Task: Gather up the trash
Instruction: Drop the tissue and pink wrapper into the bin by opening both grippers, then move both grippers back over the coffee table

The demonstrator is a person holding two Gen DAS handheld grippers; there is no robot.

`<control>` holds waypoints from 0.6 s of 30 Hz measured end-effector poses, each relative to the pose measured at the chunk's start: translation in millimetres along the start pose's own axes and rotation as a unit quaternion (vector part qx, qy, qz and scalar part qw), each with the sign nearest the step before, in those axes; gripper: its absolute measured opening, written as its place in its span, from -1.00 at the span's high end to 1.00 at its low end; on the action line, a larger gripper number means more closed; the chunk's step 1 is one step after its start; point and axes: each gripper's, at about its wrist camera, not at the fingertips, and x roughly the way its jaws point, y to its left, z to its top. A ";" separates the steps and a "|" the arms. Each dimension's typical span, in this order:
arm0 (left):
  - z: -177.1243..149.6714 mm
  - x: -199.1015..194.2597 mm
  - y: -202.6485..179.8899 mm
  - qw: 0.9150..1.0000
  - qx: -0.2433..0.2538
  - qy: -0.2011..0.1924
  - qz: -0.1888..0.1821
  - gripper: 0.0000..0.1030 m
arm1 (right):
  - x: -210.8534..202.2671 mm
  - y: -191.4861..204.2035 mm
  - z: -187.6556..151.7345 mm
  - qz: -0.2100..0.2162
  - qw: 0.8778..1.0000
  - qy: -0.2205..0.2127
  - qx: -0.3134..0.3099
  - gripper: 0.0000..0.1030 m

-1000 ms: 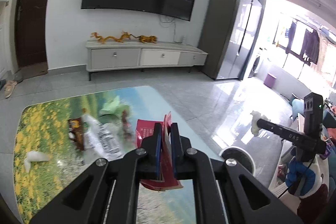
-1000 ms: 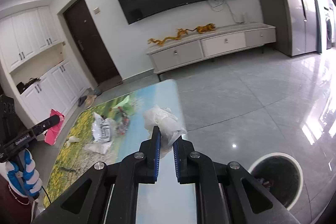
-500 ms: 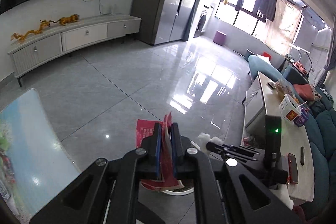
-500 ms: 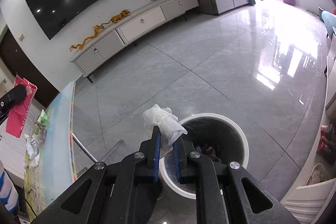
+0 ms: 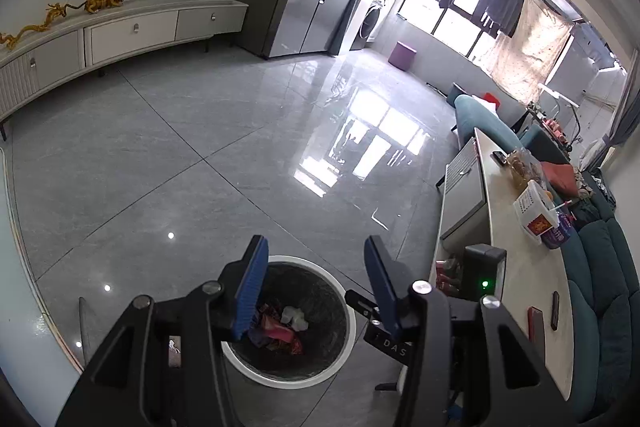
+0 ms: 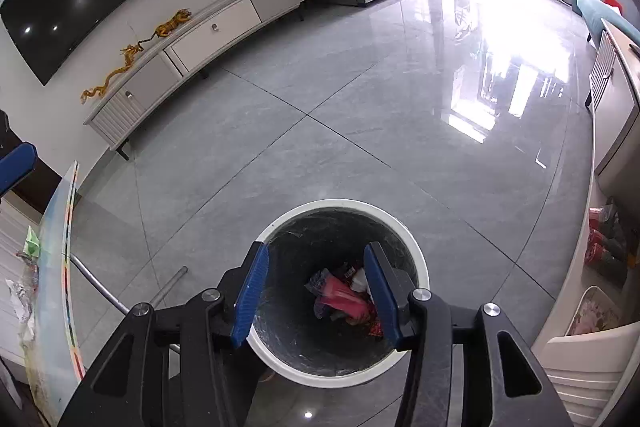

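A round white-rimmed trash bin [image 5: 344, 297] with a black liner stands on the grey tile floor; it also shows in the right wrist view [image 6: 418, 255]. Red wrappers [image 5: 280, 333] and a white crumpled tissue [image 5: 294, 317] lie inside it; the red wrapper [image 6: 340, 297] shows in the right wrist view too. My left gripper [image 5: 316, 281] is open and empty above the bin. My right gripper [image 6: 316, 285] is open and empty above the bin's mouth.
The flower-print table [image 6: 56, 267] edge with more trash [image 6: 22, 295] is at the left. A long side table [image 5: 516, 239] with boxes and a teal sofa [image 5: 600, 267] are at the right. A TV cabinet [image 6: 208, 31] stands against the far wall.
Both grippers swung from the table to over the bin and opened. The red wrapper and the white tissue left the jaws and now lie in the bin.
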 end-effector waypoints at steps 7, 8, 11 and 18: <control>-6.7 -59.9 19.7 0.998 0.001 -0.049 0.044 0.07 | -34.7 19.4 8.2 0.011 0.999 -0.043 -0.018 0.08; -7.9 -71.6 24.3 0.997 0.000 -0.058 0.051 0.07 | -40.7 23.8 9.1 0.014 0.998 -0.050 -0.021 0.08; -13.4 -107.7 38.5 0.994 -0.007 -0.084 0.073 0.07 | -61.9 41.2 11.6 0.025 0.997 -0.071 -0.035 0.08; -45.5 -191.9 79.4 0.982 -0.017 -0.124 0.141 0.07 | -100.2 102.8 10.5 0.073 0.988 -0.100 -0.091 0.08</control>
